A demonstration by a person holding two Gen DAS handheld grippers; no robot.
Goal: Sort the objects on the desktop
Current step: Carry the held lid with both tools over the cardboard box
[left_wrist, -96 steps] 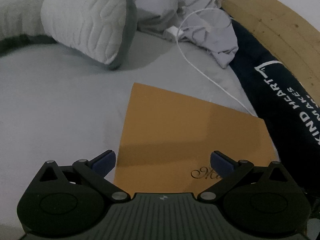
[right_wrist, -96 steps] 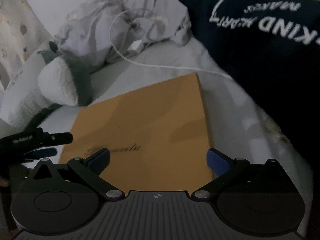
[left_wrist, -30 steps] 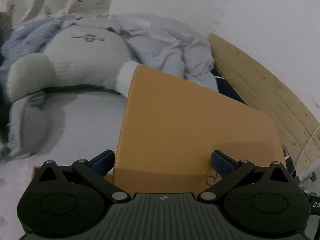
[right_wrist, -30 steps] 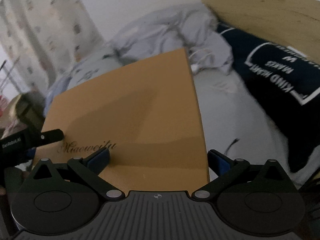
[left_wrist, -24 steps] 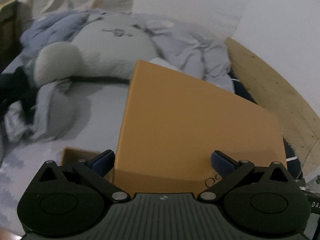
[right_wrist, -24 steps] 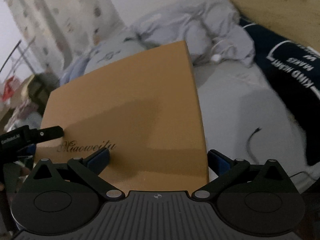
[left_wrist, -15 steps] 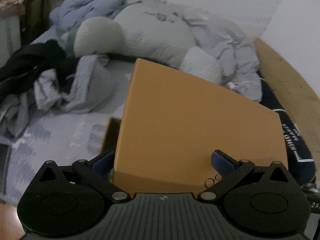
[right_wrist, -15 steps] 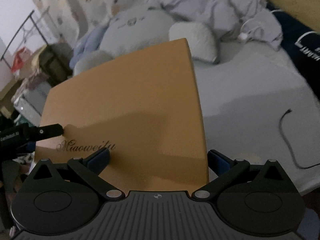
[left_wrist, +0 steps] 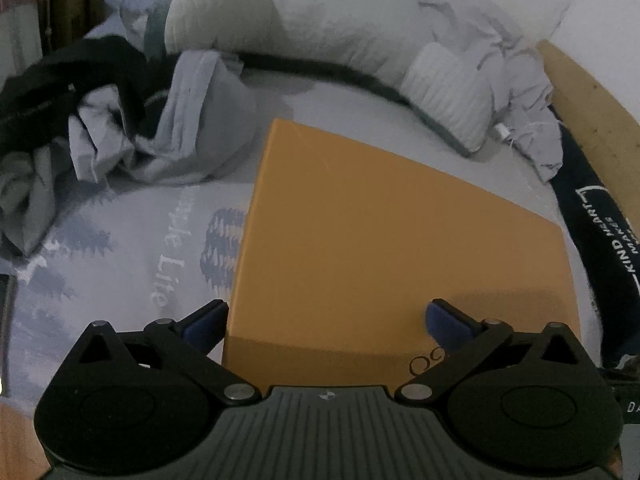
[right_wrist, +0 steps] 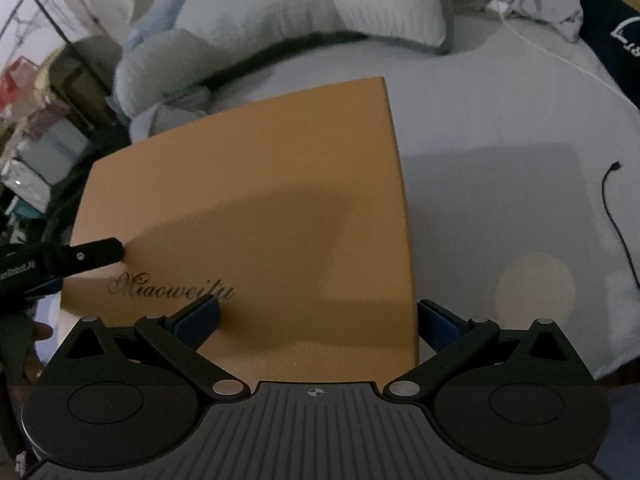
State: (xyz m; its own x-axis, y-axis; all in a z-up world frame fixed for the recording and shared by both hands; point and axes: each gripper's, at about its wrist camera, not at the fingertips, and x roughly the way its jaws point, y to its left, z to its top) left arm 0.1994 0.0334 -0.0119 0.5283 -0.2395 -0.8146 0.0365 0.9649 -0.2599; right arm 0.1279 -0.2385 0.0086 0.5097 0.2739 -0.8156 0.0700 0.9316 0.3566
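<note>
**Matt card, soft cloth, black plastic**

The box [left_wrist: 400, 232] looks like matt orange-brown card, smooth, with glossy dark script. The left gripper [left_wrist: 326, 320] and right gripper [right_wrist: 316, 316] are matt black plastic with ribbed housings, metal pivot pins and blue pads [left_wrist: 444, 322]. The sheet [right_wrist: 500, 120] is smooth cloth; the pillow [left_wrist: 444, 88] quilted fabric; the headboard [left_wrist: 588, 108] bare grained wood.
</note>
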